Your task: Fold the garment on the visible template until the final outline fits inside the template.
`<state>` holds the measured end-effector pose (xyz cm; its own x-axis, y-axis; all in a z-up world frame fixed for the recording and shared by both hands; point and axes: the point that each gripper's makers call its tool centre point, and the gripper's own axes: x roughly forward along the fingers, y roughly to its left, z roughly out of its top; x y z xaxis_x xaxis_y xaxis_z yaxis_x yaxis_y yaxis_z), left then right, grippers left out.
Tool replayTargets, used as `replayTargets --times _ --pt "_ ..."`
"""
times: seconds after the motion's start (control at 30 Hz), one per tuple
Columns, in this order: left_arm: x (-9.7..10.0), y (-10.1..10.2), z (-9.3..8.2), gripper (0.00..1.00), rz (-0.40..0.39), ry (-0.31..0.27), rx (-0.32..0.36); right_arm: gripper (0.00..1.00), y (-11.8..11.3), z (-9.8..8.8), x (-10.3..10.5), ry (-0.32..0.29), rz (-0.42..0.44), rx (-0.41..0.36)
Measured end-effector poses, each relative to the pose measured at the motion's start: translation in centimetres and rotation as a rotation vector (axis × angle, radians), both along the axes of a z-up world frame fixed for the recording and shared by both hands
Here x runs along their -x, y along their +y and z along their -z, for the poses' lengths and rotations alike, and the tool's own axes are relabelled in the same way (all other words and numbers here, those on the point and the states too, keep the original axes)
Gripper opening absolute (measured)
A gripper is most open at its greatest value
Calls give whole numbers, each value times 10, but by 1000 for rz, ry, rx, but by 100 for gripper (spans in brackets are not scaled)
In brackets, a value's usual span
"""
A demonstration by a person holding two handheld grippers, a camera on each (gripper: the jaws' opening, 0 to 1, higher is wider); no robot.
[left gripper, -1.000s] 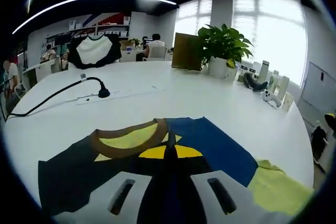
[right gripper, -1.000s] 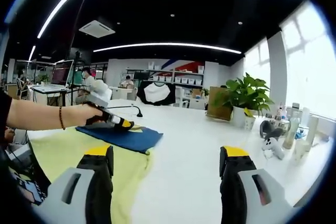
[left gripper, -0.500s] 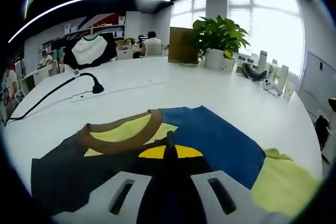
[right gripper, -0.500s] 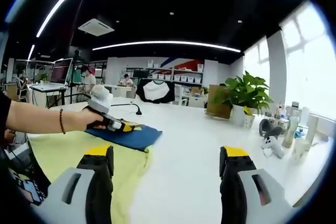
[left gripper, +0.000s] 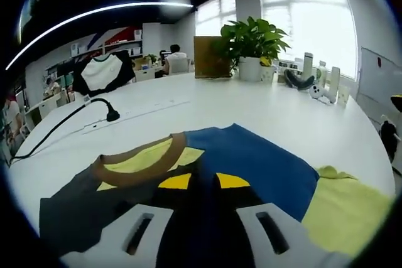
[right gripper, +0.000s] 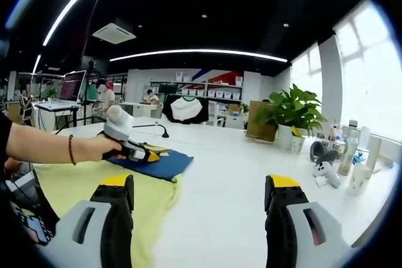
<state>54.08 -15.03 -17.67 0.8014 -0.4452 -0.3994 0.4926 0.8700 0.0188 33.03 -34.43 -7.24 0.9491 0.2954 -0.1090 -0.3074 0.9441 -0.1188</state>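
Grey grippers — black fingers (right gripper: 118,218), yellow tips — beaded bracelet (right gripper: 70,149).

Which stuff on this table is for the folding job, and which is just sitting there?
For the job:
shirt
yellow mat
left claw
right claw

Just lying about:
plant
black cable
bottles
brown box

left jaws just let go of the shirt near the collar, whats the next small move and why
Probably draw the left gripper back from the garment without dragging it. Its jaws now stand slightly apart over the dark cloth below the brown collar, so the fold looks released. The right gripper hangs open above the white table, beside the yellow-green template, free to take the next edge.
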Motion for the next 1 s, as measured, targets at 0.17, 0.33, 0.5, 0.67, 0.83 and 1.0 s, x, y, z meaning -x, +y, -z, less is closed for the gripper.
replayTargets --times 0.17,0.33,0.5,0.67,0.83,1.0 --pt "1 -4 0 20 30 -20 23 88 0 -3 2 -9 -4 -2" --pt "10 -12 -6 38 112 -53 55 89 -4 -2 4 0 9 1" --pt "16 3 -19 66 89 -83 77 89 -9 -4 5 -12 15 -7" --pt "25 27 -27 74 41 -49 181 89 -12 1 4 -3 15 -12" --pt "30 45 -29 68 27 -21 280 89 -15 4 4 4 19 -13" --pt "25 53 -24 58 1 18 347 88 -18 5 3 5 24 -18"
